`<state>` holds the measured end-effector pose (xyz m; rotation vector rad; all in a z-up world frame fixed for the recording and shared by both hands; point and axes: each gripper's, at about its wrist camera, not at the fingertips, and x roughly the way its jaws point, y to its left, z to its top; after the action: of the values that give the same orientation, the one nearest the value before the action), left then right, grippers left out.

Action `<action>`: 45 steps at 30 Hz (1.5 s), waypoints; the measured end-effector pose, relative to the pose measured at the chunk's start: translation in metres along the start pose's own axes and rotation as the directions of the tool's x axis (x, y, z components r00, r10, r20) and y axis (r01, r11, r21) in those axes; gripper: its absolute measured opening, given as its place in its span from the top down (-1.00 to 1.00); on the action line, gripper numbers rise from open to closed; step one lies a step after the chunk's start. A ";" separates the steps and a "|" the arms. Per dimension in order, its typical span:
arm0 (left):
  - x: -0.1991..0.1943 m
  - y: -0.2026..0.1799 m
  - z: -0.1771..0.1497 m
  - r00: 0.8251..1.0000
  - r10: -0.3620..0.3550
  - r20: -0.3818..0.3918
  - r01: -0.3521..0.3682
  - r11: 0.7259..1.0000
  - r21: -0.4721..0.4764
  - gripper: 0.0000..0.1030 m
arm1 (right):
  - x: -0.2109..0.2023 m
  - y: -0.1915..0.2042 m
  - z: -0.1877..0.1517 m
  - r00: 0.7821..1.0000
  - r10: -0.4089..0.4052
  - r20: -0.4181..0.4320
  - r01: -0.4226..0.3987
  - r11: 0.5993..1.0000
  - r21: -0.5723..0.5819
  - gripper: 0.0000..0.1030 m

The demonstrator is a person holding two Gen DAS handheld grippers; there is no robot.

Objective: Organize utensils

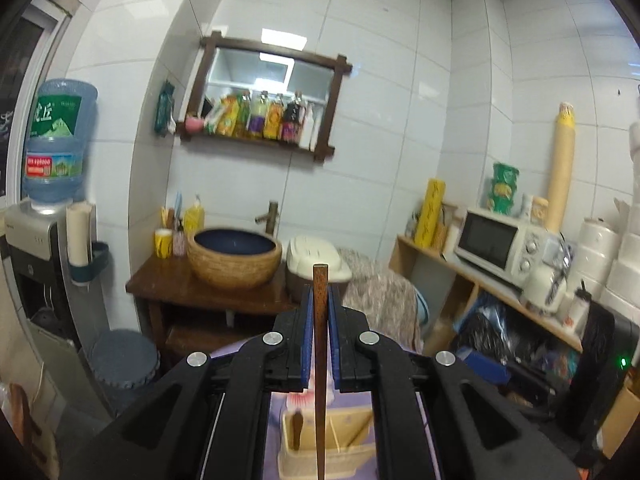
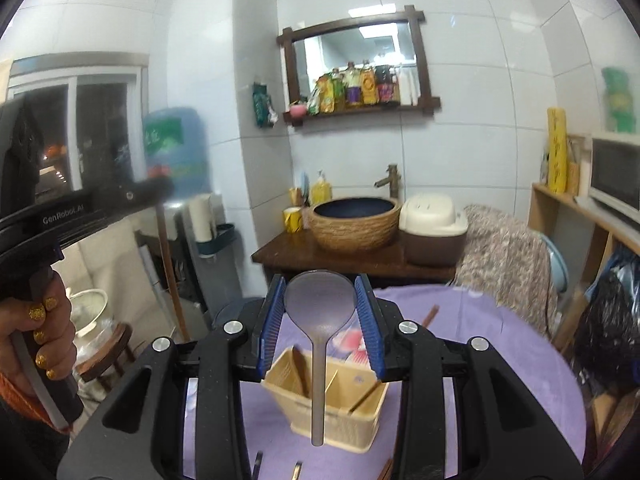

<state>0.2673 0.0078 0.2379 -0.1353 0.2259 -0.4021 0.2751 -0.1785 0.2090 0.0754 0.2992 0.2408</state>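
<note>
**Ana:** Tongs first. The right tongs (image 2: pixel 320 320) are part-way apart and clamp the bowl of a grey translucent spoon (image 2: pixel 320 308), its handle hanging down over the beige utensil caddy (image 2: pixel 332 408). The left tongs (image 1: pixel 320 320) are pressed narrow on a dark wooden chopstick (image 1: pixel 320 344), held upright above that same caddy.

**Ben:** What could go wrong?

**Ana:** I'd say the spoon is the bigger worry. The pads grip a curved, smooth bowl by its edges, so it could swivel or slip out and land on the purple-clothed worktop (image 2: pixel 480 340) rather than in a compartment. The chopstick is thin; if it tilts, its tip may catch the caddy's divider or rim.

**Ben:** Anything in the way?

**Ana:** Both tongs hang over one small caddy, so they could crowd each other. It already holds a brown utensil on its left side and thin sticks on the right. A loose chopstick (image 2: pixel 430 316) lies on the cloth behind it, with more bits at the near edge, too blurred to name. The basin (image 2: pixel 354 224) and rice cooker (image 2: pixel 434 220) stand well apart.
</note>
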 end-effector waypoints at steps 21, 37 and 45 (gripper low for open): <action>0.092 0.025 -0.108 0.986 0.097 -0.137 -0.105 0.993 -0.059 0.84 | 0.090 -0.021 -0.088 0.985 -0.140 -0.096 0.138 0.990 -0.033 0.29; 0.096 0.025 -0.142 0.968 0.076 -0.239 -0.083 0.996 -0.018 0.84 | 0.096 -0.027 -0.116 0.976 -0.161 -0.149 0.156 0.987 -0.047 -0.06; 0.069 0.027 -0.154 0.959 0.076 -0.273 -0.082 0.997 -0.011 0.23 | 0.064 -0.021 -0.126 0.972 -0.222 -0.083 0.216 0.974 -0.070 -0.39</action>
<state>0.3020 -0.0082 0.0710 -0.0914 0.5064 -0.3379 0.3014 -0.1785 0.0689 -0.0290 0.3869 0.0338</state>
